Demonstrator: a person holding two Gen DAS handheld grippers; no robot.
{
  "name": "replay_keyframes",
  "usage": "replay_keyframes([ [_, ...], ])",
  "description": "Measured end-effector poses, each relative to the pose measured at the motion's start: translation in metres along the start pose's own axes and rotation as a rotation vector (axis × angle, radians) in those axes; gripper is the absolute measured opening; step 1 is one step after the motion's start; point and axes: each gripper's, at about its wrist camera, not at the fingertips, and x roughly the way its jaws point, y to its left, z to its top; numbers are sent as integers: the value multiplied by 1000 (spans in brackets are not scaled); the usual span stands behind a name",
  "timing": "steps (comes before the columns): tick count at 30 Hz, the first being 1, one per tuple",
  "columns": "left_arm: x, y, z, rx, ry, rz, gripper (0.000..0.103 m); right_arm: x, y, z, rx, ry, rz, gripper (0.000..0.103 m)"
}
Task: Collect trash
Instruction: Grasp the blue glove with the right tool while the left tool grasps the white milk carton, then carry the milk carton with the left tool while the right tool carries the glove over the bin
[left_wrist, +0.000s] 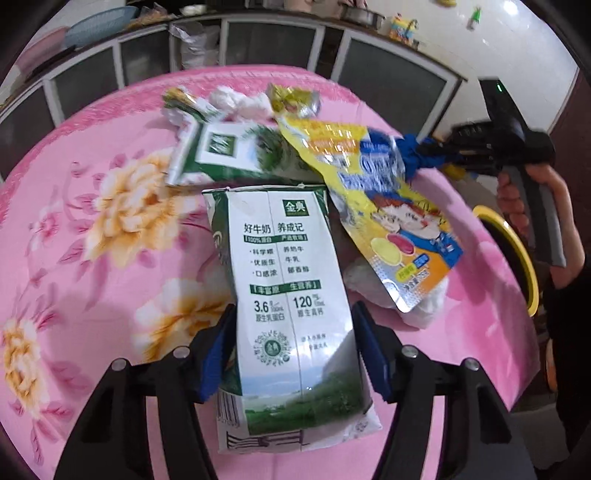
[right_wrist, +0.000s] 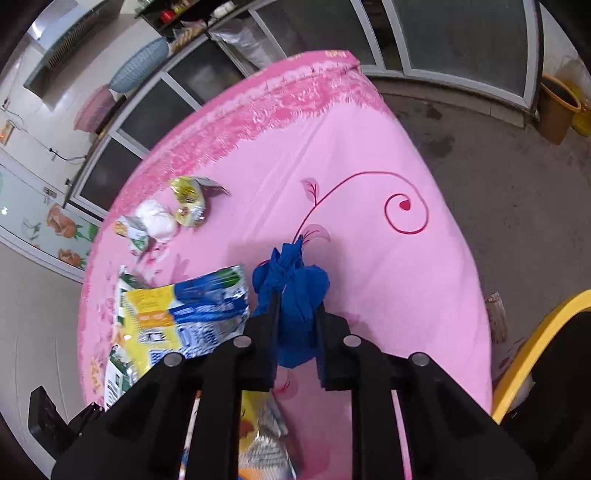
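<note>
A white and green milk carton (left_wrist: 291, 280) lies on the pink floral tablecloth (left_wrist: 92, 240), and my left gripper (left_wrist: 295, 314) has its blue pads pressed on both of the carton's sides. A yellow and blue snack pouch (left_wrist: 388, 206) (right_wrist: 177, 317) leans over the carton's far end, with a second green carton (left_wrist: 229, 151) behind it. My right gripper (right_wrist: 297, 301) (left_wrist: 424, 151) is shut on a crumpled blue bag (right_wrist: 291, 291) (left_wrist: 402, 155) just above the cloth. Further back lie a white tissue ball (right_wrist: 159, 221) (left_wrist: 240, 101) and a yellow wrapper (right_wrist: 188, 199) (left_wrist: 291, 99).
A yellow-rimmed bin (left_wrist: 517, 251) (right_wrist: 535, 343) stands off the table's right edge, beside the hand (left_wrist: 517, 199) that holds the right gripper. More white tissue (left_wrist: 369, 284) lies under the pouch. Grey cabinets (left_wrist: 266, 44) run behind the table. The cloth (right_wrist: 369, 147) is bare on the right.
</note>
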Motion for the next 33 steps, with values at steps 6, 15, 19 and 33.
replay_keyframes([
  [6, -40, 15, -8, -46, -78, 31, 59, -50, 0, -13, -12, -72, 32, 16],
  [15, -80, 10, -16, -67, -181, 20, 59, -131, 3, -60, -66, -147, 86, 16],
  [19, -83, -2, -19, -47, -191, -1, 59, -149, -4, -87, -75, -147, 96, 16],
  [33, -57, -90, 0, 82, -176, -121, 59, -188, -74, -155, 46, -172, 56, 16],
])
